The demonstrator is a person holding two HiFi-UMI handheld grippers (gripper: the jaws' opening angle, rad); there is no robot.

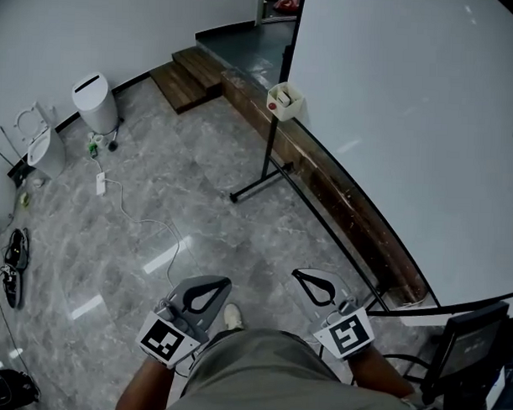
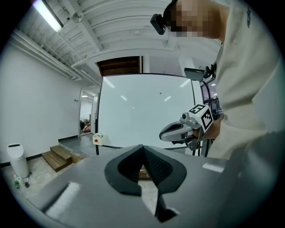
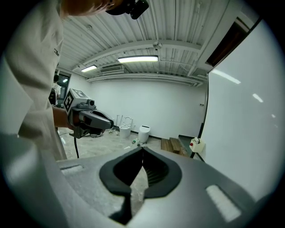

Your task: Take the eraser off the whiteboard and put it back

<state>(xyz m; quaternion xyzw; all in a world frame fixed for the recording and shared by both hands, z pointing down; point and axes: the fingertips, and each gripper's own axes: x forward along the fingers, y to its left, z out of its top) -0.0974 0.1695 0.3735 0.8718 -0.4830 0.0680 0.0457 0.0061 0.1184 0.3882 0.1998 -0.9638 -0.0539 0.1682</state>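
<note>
The whiteboard [image 1: 411,121] is standing at the right on the floor [image 1: 197,215]; a small box [image 1: 284,101] is sitting at its left edge, wooden steps [image 1: 190,76] are lying behind, and a bin [image 1: 95,103] is standing far left.

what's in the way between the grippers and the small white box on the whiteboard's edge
Nothing visible. Open floor runs from the left gripper and right gripper to the white box; only the stand's foot lies low beneath it.
</note>
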